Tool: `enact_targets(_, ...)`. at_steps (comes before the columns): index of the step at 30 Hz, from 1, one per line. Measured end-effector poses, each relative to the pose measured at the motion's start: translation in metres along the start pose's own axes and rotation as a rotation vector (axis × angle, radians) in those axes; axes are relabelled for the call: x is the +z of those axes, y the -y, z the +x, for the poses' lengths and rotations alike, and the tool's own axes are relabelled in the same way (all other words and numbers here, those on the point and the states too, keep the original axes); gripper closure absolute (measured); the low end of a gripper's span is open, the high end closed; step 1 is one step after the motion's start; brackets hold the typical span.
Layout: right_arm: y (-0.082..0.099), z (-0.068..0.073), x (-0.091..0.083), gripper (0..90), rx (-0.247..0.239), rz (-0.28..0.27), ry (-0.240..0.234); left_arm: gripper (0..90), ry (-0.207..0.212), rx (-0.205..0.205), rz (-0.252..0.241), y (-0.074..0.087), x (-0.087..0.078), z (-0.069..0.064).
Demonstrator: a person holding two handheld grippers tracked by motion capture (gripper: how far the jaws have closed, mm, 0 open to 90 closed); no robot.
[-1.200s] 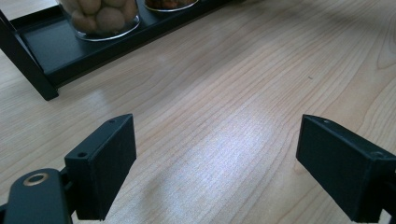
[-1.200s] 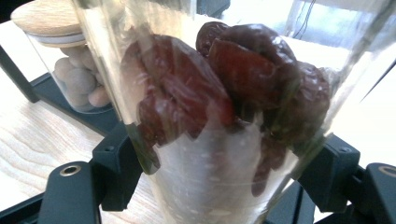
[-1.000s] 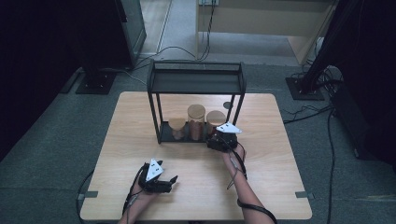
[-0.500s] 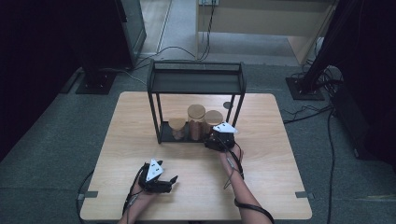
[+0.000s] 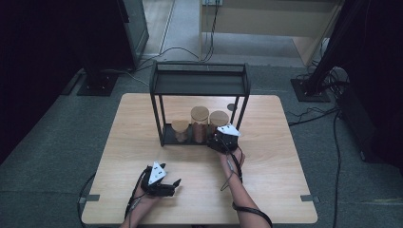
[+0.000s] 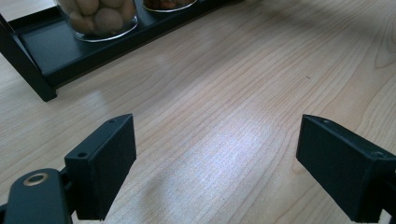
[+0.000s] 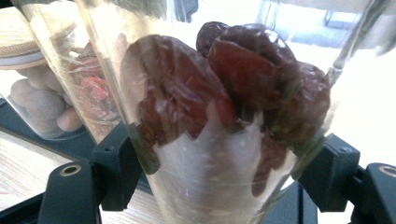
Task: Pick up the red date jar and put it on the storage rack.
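On the wooden desk [image 5: 142, 123] stands a black metal rack [image 5: 199, 84] with a low bottom tray and a flat top shelf. Three clear glass jars with round wooden lids sit in a row on the tray. Seen from above, the left jar [image 5: 180, 130] is the shortest; in the left tool's view it holds pale round nuts [image 6: 100, 16]. The middle jar [image 5: 199, 123] is the tallest and holds small reddish dried berries [image 7: 95, 88]. The right jar [image 5: 219, 121] holds large dark red dried fruits [image 7: 243, 79], probably dates, heaped in its upper part.

The right tool [image 5: 223, 139] is at the front right corner of the rack, and its two black jaws sit against either side of the right jar, gripping the glass. The left tool [image 5: 160, 183] rests near the front edge of the desk, well apart from the rack, with its jaws spread wide and nothing but bare wood between them.

From above, the right tool covers the lower part of the right jar. In the right tool's view the jar's lid and base are cut off, and bright light blurs the glass on the right. In the left tool's view the two jars there are cut off at the top.
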State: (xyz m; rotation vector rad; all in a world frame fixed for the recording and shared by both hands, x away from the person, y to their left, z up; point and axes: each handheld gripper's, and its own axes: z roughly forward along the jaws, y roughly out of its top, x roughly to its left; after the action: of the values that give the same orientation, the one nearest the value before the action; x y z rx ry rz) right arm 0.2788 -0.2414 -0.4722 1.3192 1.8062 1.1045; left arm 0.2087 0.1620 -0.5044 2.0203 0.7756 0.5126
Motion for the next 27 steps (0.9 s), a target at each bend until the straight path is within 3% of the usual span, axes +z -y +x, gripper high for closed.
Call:
enact_targets(8,0.002,0.001,0.001,24.8,0.017,-0.014,0.001,12.0,0.001,-0.001,0.000,0.000,0.000,0.000)
enact_targets(17,0.001,0.006,0.002,24.8,0.002,-0.009,0.008,12.0,0.003,-0.001,0.000,0.000,0.000,0.000)
enact_targets(27,-0.004,0.015,0.007,24.8,0.018,0.002,0.043,12.0,0.006,0.001,-0.001,0.000,0.000,0.000)
